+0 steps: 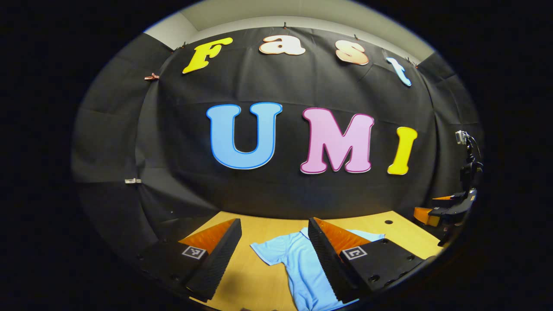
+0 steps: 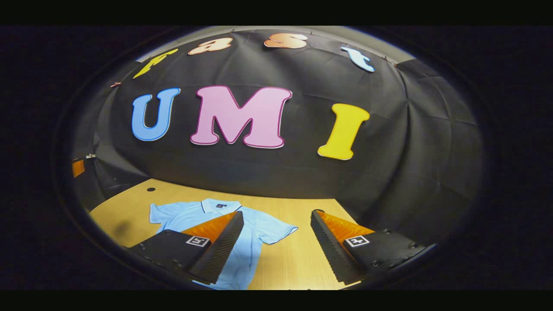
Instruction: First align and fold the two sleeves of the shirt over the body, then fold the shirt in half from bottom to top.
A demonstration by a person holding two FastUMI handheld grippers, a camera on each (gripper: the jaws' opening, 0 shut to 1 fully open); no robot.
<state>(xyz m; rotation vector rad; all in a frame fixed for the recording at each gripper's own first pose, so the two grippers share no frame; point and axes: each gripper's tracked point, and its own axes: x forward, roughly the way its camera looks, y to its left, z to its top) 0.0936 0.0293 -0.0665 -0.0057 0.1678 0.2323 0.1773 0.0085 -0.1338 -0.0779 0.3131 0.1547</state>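
Observation:
A light blue polo shirt point(image 2: 250, 229) lies flat on the wooden table point(image 2: 298, 259), collar toward the back wall, both short sleeves spread out. In the left gripper view the shirt point(image 1: 298, 263) has its left sleeve spread between my left gripper's fingers. My left gripper point(image 1: 274, 233) hovers open above that sleeve, holding nothing. My right gripper point(image 2: 276, 220) is open too, held above the shirt's right sleeve point(image 2: 276, 229), with nothing between its fingers. The right gripper point(image 1: 445, 211) also appears at the far right edge of the left gripper view.
The black cloth wall rises right behind the table's far edge. A small round hole point(image 2: 150, 189) sits in the tabletop at the back left, and the same hole point(image 1: 388, 222) appears in the left gripper view. Bare wood lies on both sides of the shirt.

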